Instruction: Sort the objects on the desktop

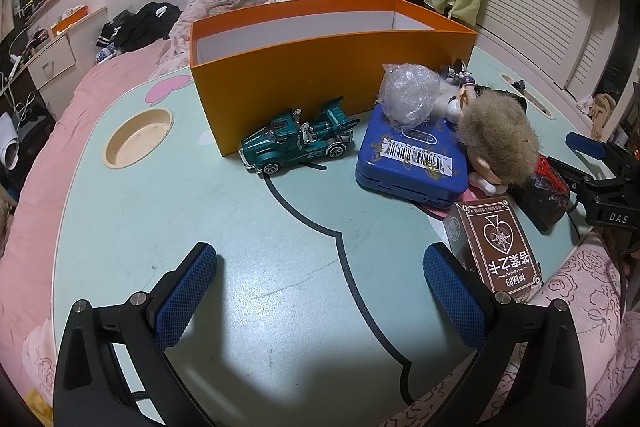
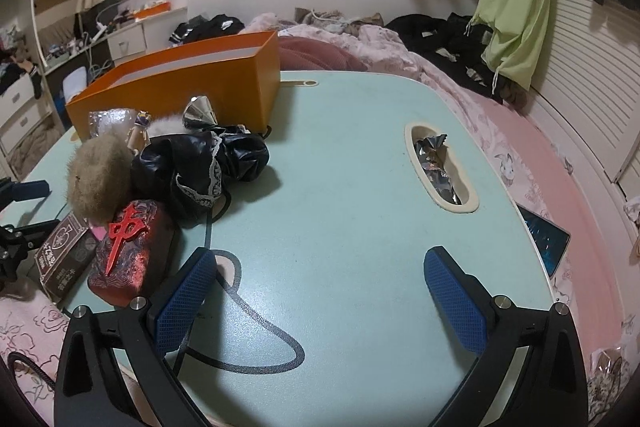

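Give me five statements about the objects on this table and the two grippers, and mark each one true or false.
1. The green toy car stands against the orange box. True.
2. The bubble-wrapped ball lies inside the orange box. False: it rests on the blue tin.
3. The right gripper is open with nothing between its fingers. True.
4. The left gripper is shut on the card box. False: it is open, the box beside one finger.
5. The red block lies next to the card box. True.
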`<state>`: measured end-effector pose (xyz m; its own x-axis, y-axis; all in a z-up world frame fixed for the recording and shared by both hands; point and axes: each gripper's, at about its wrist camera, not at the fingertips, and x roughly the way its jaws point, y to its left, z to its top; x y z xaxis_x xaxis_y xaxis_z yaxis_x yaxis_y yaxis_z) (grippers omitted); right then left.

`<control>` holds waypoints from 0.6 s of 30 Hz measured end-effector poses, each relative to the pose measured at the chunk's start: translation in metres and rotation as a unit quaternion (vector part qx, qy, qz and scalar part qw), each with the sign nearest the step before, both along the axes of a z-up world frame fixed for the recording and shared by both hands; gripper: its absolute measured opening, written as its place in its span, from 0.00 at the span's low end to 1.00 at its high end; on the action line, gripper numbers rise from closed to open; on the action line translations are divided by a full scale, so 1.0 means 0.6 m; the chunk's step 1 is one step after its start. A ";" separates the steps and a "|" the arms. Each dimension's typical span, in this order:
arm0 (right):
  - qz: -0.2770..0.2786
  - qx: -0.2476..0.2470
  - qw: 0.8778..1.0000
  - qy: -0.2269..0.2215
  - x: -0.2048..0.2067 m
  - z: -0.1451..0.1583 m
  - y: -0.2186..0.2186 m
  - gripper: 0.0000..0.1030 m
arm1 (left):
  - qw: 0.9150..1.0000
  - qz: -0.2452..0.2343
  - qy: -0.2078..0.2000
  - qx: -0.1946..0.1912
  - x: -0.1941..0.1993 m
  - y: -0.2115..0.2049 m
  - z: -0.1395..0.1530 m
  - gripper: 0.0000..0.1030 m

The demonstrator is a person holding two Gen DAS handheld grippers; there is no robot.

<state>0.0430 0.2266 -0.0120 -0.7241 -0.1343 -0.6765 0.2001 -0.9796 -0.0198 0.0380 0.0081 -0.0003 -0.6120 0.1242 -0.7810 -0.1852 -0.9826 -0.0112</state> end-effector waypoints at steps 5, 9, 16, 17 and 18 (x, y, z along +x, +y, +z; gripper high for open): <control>0.000 0.000 1.000 0.000 0.000 0.000 0.000 1.00 | 1.000 0.000 0.000 0.000 0.000 0.001 0.000 1.00; 0.000 0.000 1.000 0.000 0.000 0.000 0.000 1.00 | 1.000 0.000 0.000 0.000 0.001 0.001 0.000 1.00; 0.000 0.000 1.000 0.000 0.000 0.000 0.000 1.00 | 1.000 0.013 0.002 0.000 0.005 -0.006 0.004 1.00; 0.000 0.000 1.000 0.000 0.001 -0.001 0.000 1.00 | 1.000 0.018 0.002 0.000 0.006 -0.008 0.005 1.00; 0.000 0.000 1.000 0.000 0.000 0.000 0.000 1.00 | 1.000 0.023 0.003 -0.001 0.007 -0.010 0.006 1.00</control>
